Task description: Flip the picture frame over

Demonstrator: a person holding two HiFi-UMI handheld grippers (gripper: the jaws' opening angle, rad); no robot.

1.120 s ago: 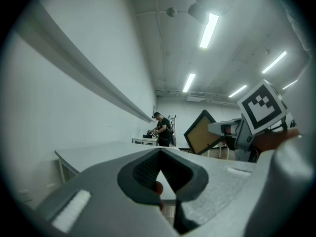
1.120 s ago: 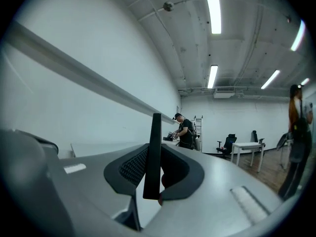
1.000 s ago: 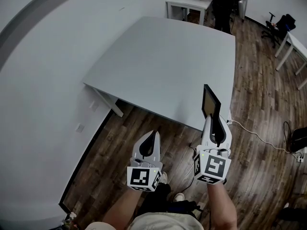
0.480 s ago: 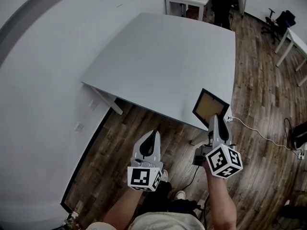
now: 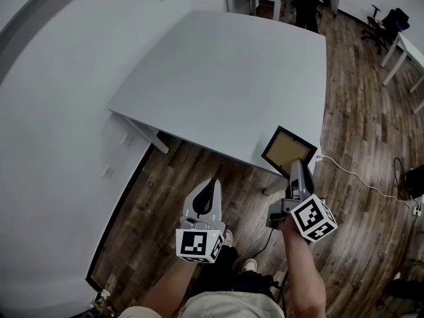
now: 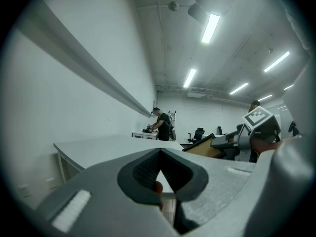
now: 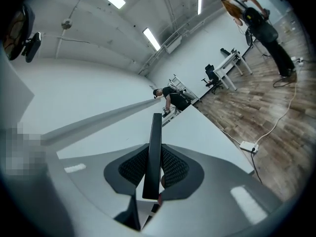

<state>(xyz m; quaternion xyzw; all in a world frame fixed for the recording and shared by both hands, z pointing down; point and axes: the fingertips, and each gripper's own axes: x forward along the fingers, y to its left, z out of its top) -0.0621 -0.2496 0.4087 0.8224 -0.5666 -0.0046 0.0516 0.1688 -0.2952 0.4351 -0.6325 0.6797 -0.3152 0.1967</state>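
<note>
The right gripper [image 5: 297,169] has its jaws clamped on the thin near edge of the picture frame [image 5: 289,149]. Its own view shows the dark edge standing upright between the ribbed pads [image 7: 172,168]. The frame hangs tilted, brown backing up, over the table [image 5: 225,78] at its 5 o'clock corner, partly past the rim; I cannot tell if any edge touches the top. The left gripper [image 5: 209,189], at 9 o'clock of the right one, hovers over the wooden floor [image 5: 165,191] with jaws together and nothing between them. The hold is narrow and at one edge only – the frame could swing in the pads or slip out. Let go here, so near the corner, it may well tip off onto the floor, where a white cable [image 5: 351,176] lies at 3 o'clock.
</note>
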